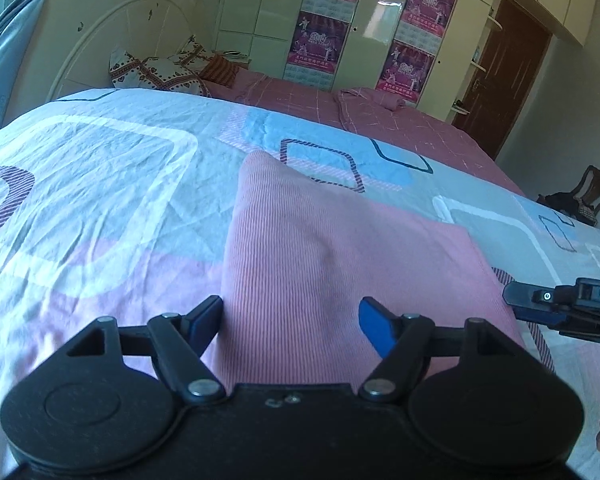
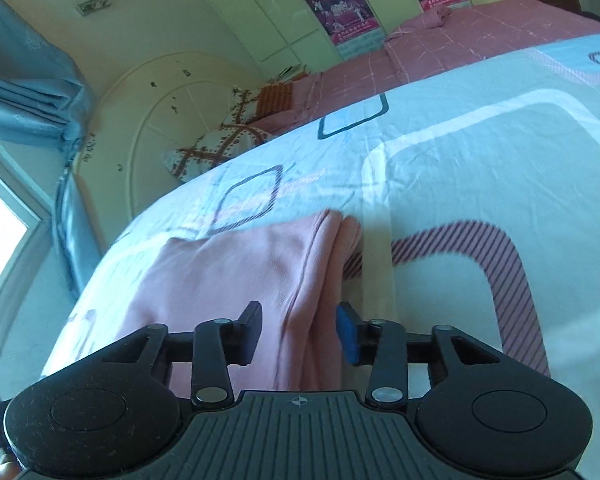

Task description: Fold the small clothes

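Both spread, gripping nothing — left gripper and right gripper over pink garment lying folded on bedspread — pinch matching corners evenly before next fold

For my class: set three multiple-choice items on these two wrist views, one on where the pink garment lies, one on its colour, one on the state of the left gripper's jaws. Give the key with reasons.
1. Where does the pink garment lie?
A. On the patterned bedspread
B. On a chair
C. On the floor

2. What colour is the garment?
A. Green
B. Pink
C. Black

3. How do the jaws of the left gripper stand?
A. Clamped on a pillow
B. Shut on nothing
C. Apart, over the garment

Key: 1 A, the garment lies flat on the bedspread in both views. 2 B, the ribbed cloth is plainly pink. 3 C, the fingers stand wide with the cloth showing between them, unpressed.
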{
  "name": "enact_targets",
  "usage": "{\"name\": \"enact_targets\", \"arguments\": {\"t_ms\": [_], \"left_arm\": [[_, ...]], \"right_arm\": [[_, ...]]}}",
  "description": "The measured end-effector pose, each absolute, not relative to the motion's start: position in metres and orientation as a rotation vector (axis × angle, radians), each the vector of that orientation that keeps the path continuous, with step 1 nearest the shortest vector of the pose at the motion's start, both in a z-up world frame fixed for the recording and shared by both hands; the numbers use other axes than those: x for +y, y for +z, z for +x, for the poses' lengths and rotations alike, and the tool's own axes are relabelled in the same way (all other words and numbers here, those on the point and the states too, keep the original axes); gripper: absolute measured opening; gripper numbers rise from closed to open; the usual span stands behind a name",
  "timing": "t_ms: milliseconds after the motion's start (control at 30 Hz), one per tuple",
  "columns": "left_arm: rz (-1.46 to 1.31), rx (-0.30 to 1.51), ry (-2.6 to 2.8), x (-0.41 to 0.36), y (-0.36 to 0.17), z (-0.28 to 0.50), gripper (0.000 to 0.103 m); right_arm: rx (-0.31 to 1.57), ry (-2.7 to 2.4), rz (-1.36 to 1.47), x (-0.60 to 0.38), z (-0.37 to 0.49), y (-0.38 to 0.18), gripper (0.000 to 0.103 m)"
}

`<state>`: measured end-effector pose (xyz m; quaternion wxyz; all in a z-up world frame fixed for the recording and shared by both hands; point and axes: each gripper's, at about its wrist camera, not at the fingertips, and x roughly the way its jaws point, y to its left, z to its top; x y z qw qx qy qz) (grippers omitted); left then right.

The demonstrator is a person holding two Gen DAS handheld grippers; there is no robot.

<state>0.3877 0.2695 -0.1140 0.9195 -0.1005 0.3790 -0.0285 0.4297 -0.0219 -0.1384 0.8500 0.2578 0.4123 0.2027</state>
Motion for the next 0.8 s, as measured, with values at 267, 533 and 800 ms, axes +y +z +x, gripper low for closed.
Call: {"name": "enact_targets", "arguments": {"t_ms": [267,533,800], "left_arm": [[-0.224,0.802,-0.046,0.268,-0.114,0.355,0.072],[-0.171,0.817,-0.055,0.265,-0.124,0.349,0.075],[-0.167,0.827,-0.091,0.270,-0.127,0.336,0.073]], "right_arm": [[0.896,0.457,0.505,-0.012,0.366,-0.132,0.040],[0.965,0.395,0.496,-0.005,0.351,-0.154,0.018],[0.868,0.376,0.463,-0.012,0.329,-0.139,0.020]]}}
